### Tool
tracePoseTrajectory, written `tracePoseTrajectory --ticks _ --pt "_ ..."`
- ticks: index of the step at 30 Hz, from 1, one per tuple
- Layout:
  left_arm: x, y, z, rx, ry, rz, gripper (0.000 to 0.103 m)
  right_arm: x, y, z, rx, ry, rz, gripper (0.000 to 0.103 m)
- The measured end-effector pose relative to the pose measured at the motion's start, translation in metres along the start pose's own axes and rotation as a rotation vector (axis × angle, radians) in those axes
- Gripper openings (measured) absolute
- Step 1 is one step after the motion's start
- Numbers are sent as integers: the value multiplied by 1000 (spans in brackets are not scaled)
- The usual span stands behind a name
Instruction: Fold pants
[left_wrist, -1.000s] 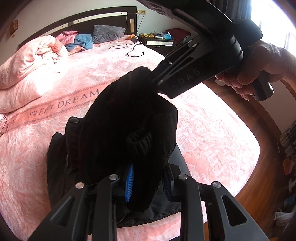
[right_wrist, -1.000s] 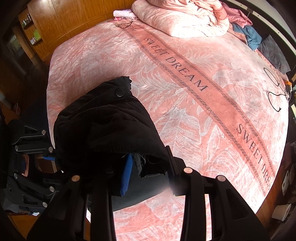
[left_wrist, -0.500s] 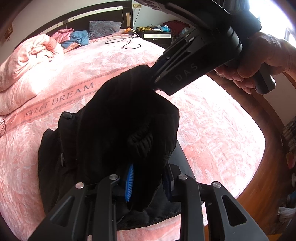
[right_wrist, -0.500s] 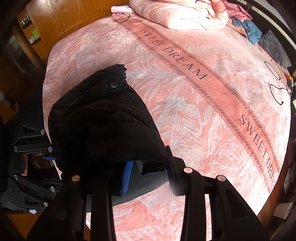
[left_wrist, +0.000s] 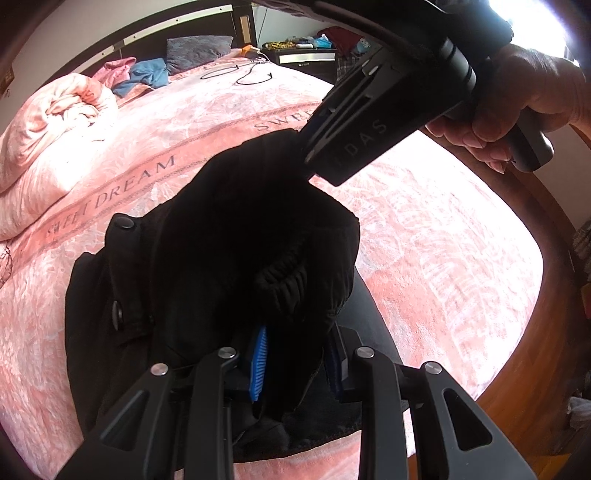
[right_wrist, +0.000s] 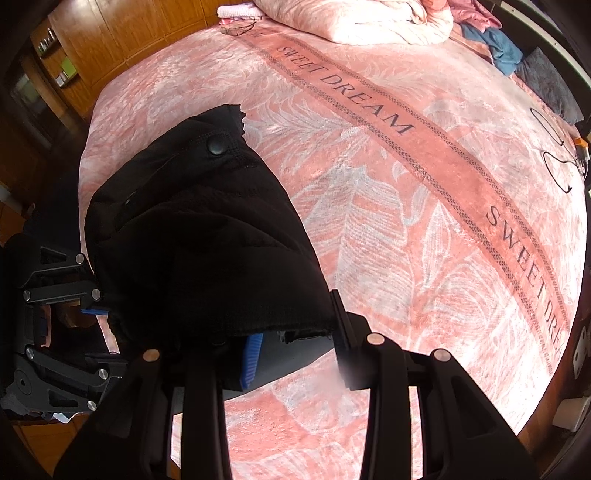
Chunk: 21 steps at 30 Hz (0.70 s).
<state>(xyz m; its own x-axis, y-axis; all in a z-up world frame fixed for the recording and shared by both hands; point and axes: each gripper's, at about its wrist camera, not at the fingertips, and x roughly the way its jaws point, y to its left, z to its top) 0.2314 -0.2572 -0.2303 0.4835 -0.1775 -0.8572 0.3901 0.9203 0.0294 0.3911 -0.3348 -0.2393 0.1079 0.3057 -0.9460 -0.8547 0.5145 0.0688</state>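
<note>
- One pair of black pants (left_wrist: 236, 236), bunched, hangs in the frame's centre over the near end of the bed; its lower folds lie on the blanket.
- Two grippers: the left gripper (left_wrist: 295, 354) at lower centre is clamped on the fabric; the right gripper (right_wrist: 291, 343) pinches another edge.
- One hand (left_wrist: 532, 85) at upper right grips the right tool's handle.
- One pink blanket (right_wrist: 406, 229) printed "SWEET DREAM".
- One rumpled pink duvet (left_wrist: 48, 136) at upper left; one grey pillow (left_wrist: 195, 51); a dark headboard (left_wrist: 177, 29) above.
- Wooden cabinets (right_wrist: 140, 33) at upper left.
</note>
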Motion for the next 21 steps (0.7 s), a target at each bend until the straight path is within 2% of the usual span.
tracePoseTrajectory --ticks 8,12,14,16,17,19,21 --pt "14 -13 -6 59 12 36 27 15 -5 -14 25 11 -12 34" --pt "16 -16 -9 84 20 22 31 17 -6 -20 55 12 -39 38" --pt "15 -15 -10 91 23 -24 37 16 -7 -26 80 18 -54 41" --pt "8 -10 -12 82 9 -103 50 12 -10 -36 130 20 -64 51" --pt "3 -5 -13 69 5 -149 52 10 -15 -44 169 32 -77 56" --pt "-10 6 -17 25 -11 -229 62 3 -26 -62 271 28 -78 56" --pt "-28 22 -20 -31 -42 -305 65 -9 -37 -81 398 -7 -111 56"
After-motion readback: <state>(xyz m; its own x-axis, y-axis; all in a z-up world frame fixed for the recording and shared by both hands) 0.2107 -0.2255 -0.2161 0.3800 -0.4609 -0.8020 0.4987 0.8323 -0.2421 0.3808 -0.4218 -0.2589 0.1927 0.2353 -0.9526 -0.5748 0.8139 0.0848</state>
